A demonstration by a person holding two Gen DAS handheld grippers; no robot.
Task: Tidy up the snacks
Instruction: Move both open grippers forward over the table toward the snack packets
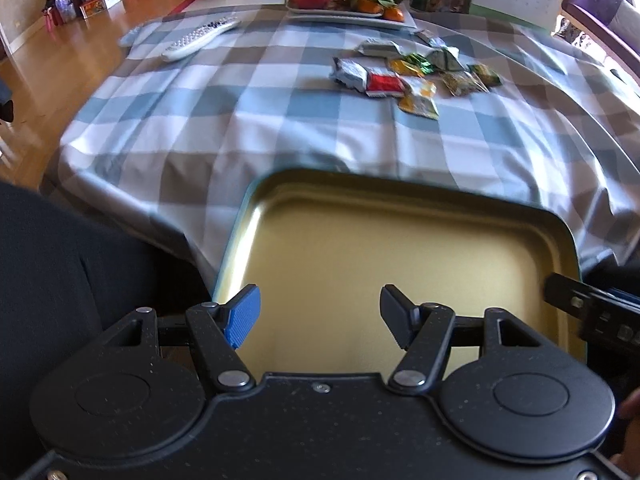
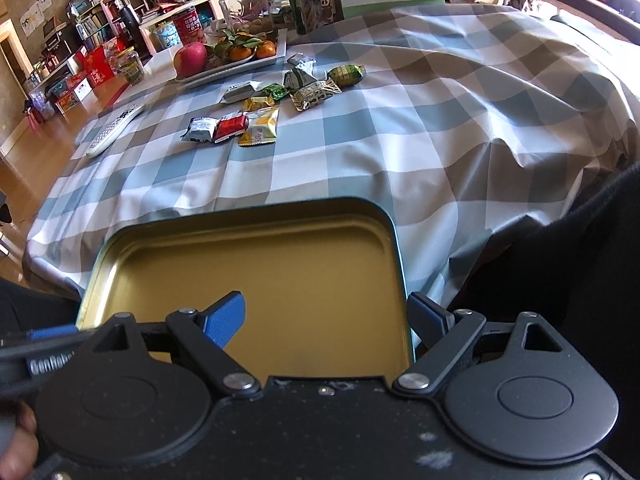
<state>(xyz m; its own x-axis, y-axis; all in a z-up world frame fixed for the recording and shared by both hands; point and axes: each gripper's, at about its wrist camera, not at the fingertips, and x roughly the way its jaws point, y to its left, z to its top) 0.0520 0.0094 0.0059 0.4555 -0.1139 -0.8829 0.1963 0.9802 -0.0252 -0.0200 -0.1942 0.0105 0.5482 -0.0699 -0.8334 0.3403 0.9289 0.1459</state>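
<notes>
A gold-lined tin (image 1: 400, 256) sits at the near edge of the worktop (image 1: 248, 128), which is covered by a blue, grey and white checked cloth, and its inside is bare. The left gripper (image 1: 320, 312) hangs over the tin's near part with its fingers (image 1: 242, 316) spread wide, holding nothing. The right gripper (image 2: 326, 320) is at the tin's right side, also wide open; one of its fingers (image 2: 224, 320) is over the gold floor and the other is outside the tin's right wall (image 2: 402, 280), so the wall runs between them, though whether either finger touches it cannot be told. The snacks (image 2: 260, 108), a loose scatter of small wrapped packets in silver, red, yellow and green, lie well apart from the tin, further back on the cloth. Behind them stands a white tray (image 2: 280, 54) carrying an apple (image 2: 190, 58) and tangerines (image 2: 250, 50). A white remote (image 2: 114, 130) lies off to the left near the cloth's edge.
</notes>
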